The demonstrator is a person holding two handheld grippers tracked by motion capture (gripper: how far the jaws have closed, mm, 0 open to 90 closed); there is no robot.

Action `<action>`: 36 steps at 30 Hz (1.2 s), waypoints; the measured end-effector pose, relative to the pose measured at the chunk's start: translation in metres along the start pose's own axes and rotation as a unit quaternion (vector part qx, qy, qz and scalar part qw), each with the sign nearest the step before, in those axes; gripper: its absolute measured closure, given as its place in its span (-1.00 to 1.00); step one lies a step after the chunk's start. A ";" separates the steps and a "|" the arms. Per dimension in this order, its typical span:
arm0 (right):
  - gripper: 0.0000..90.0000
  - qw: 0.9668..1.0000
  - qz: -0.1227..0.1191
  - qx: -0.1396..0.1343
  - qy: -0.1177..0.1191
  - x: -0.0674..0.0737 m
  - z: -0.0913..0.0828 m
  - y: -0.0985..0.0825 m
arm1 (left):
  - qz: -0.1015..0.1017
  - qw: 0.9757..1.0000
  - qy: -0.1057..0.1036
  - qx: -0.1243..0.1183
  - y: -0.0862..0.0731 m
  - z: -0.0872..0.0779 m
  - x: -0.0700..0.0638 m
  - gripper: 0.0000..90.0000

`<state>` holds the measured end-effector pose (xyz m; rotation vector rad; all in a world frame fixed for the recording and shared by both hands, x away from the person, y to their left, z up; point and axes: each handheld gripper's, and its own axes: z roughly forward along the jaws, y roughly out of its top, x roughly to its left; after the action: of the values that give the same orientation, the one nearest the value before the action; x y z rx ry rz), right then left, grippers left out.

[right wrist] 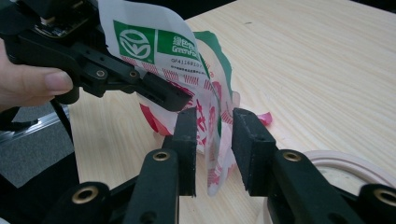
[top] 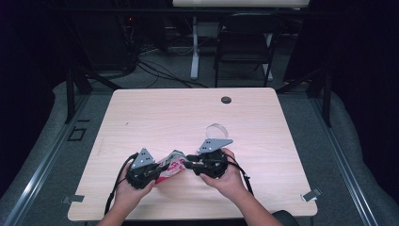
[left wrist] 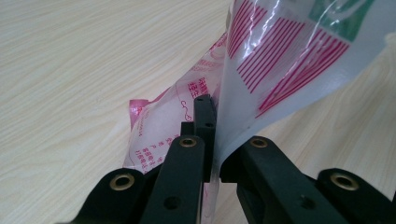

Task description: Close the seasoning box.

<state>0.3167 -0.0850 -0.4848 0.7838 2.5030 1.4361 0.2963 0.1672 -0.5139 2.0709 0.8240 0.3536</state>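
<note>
A thin plastic bag (top: 170, 165) printed in red, white and green hangs between my two grippers near the table's front edge. My left gripper (left wrist: 215, 140) is shut on one edge of it, and the film (left wrist: 289, 51) rises up and to the right from the jaws. In the right gripper view the left gripper (right wrist: 173, 100) comes in from the upper left, pinching the bag (right wrist: 154, 42). My right gripper (right wrist: 215, 135) has the bag's lower edge between its jaws, which stand apart with a gap beside the film. From above, the left gripper (top: 157, 173) and right gripper (top: 188, 160) face each other.
A roll of clear tape (top: 217, 129) lies on the wooden table (top: 188, 108) just beyond the right gripper, with its rim (right wrist: 345, 163) under the right jaw. A black grommet (top: 226, 100) sits near the far edge. A folding chair (top: 244, 42) stands behind the table.
</note>
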 end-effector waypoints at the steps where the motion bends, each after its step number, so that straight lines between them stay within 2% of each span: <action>1: 0.59 1.000 0.002 -0.001 0.001 0.000 0.003 0.000 | 0.001 1.000 0.003 -0.002 0.000 0.000 0.000 0.99; 4: 0.62 1.000 0.001 0.008 0.001 -0.001 0.009 -0.001 | -0.004 1.000 0.004 -0.004 -0.002 -0.001 0.001 0.99; 8: 0.66 1.000 0.011 0.005 0.005 -0.003 0.011 -0.001 | -0.020 1.000 0.002 -0.012 -0.003 -0.002 0.004 0.99; 11: 0.66 1.000 0.000 0.006 0.004 0.000 0.008 0.000 | -0.025 1.000 -0.001 -0.011 -0.004 -0.003 0.005 0.99; 17: 0.68 1.000 -0.009 0.005 0.016 0.007 0.006 0.000 | -0.020 1.000 -0.004 -0.013 -0.004 -0.001 0.002 0.99; 18: 0.68 1.000 -0.012 0.011 0.016 0.008 0.008 0.001 | -0.015 1.000 -0.004 -0.011 -0.004 -0.001 0.002 0.98; 29: 0.73 0.999 -0.010 0.046 0.020 0.006 0.031 -0.002 | -0.017 1.000 -0.004 -0.015 -0.006 -0.002 0.001 0.98; 36: 0.89 0.998 -0.021 0.062 0.015 0.009 0.039 -0.003 | -0.016 1.000 -0.003 -0.017 -0.007 -0.003 0.001 0.97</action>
<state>0.3228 -0.0522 -0.5069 0.7289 2.6363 1.2997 0.2919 0.1728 -0.5177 2.0232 0.8421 0.3418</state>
